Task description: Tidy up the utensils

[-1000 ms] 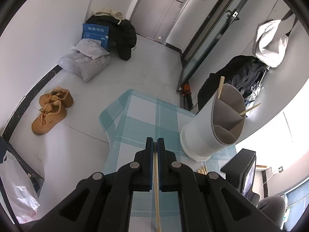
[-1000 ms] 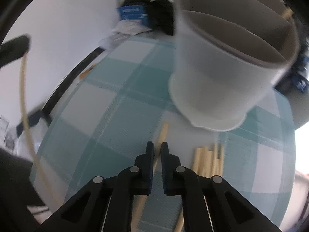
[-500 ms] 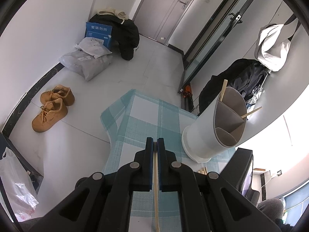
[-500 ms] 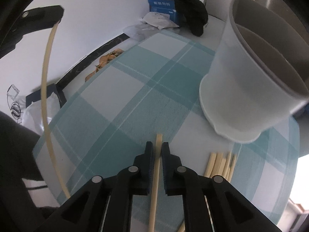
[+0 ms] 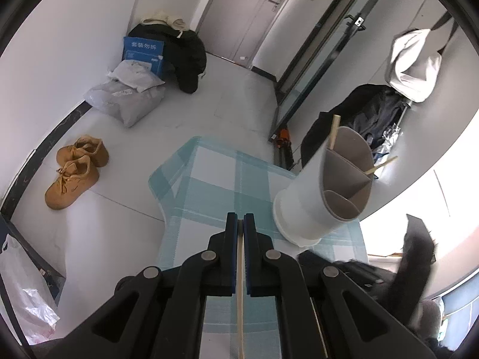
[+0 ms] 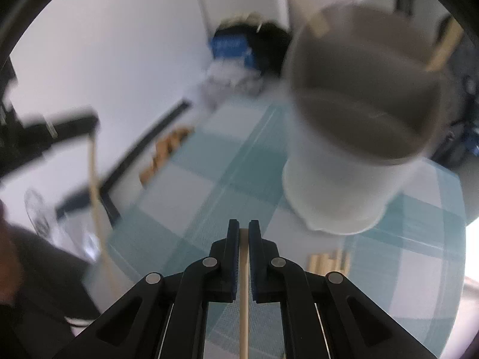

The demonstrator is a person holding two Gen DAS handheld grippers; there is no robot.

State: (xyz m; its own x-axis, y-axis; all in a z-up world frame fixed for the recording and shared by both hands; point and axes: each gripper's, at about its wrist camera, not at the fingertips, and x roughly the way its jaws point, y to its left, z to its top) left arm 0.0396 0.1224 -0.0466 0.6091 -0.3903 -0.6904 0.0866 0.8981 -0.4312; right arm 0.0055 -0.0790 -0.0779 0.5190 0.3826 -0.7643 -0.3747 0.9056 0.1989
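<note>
- Left wrist view: the left black tongs [image 5: 240,224] are pinched shut on a thin pale wooden chopstick [image 5: 240,293]. The stick runs back between the two fingers toward the camera.
- These tongs hang above the table with the blue-green and white checked cloth [image 5: 215,179].
- A tall white plastic utensil holder with grey dividers [image 5: 321,193] stands on the cloth, to the right of the tongs. Two wooden sticks [image 5: 333,130] poke out of its far compartments.
- Brown shoes [image 5: 76,170] sit on the floor to the left.
- Right wrist view: the right black tongs [image 6: 244,230] are pinched shut on a second pale wooden chopstick [image 6: 244,299]. This picture is blurry.
- The holder [image 6: 344,185] is ahead and to the right, close by.
- A bunch of loose chopsticks [image 6: 327,261] lies on the cloth [image 6: 209,185] just right of the tongs, near the holder's bottom.
</note>
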